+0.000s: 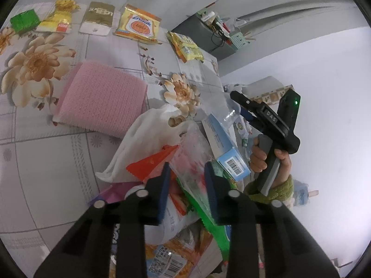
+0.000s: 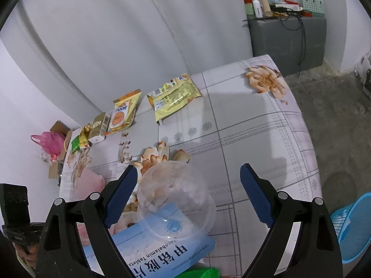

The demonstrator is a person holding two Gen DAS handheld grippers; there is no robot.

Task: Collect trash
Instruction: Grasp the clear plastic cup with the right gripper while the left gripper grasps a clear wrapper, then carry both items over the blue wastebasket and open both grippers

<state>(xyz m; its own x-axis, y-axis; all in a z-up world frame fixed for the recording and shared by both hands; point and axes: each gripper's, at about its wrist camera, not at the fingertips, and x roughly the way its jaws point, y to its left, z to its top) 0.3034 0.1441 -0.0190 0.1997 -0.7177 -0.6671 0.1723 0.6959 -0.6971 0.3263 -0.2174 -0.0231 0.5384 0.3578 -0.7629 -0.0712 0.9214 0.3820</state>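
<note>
A heap of trash lies at the near edge of the flowered table [image 1: 46,162]: a white crumpled bag [image 1: 139,143], a red wrapper [image 1: 150,164], a green wrapper [image 1: 208,220] and a blue-white medicine box [image 1: 222,143]. My left gripper [image 1: 187,183] hangs over this heap, its blue pads narrow and pressed on a clear plastic wrapper [image 1: 190,157]. In the right wrist view my right gripper [image 2: 187,194] is wide open. A clear plastic cup [image 2: 176,199] lies between its fingers without touching them, resting on the medicine box [image 2: 162,250]. A hand [image 1: 259,157] with a green sleeve holds that gripper.
Along the far edge lie a green packet [image 1: 24,20], a yellow wrapper [image 1: 60,18], a gold box [image 1: 98,17], an orange snack packet [image 1: 139,23] and a yellow packet [image 1: 185,46]. A pink cloth [image 1: 102,102] lies mid-table. A blue basket [image 2: 352,229] stands on the floor, right.
</note>
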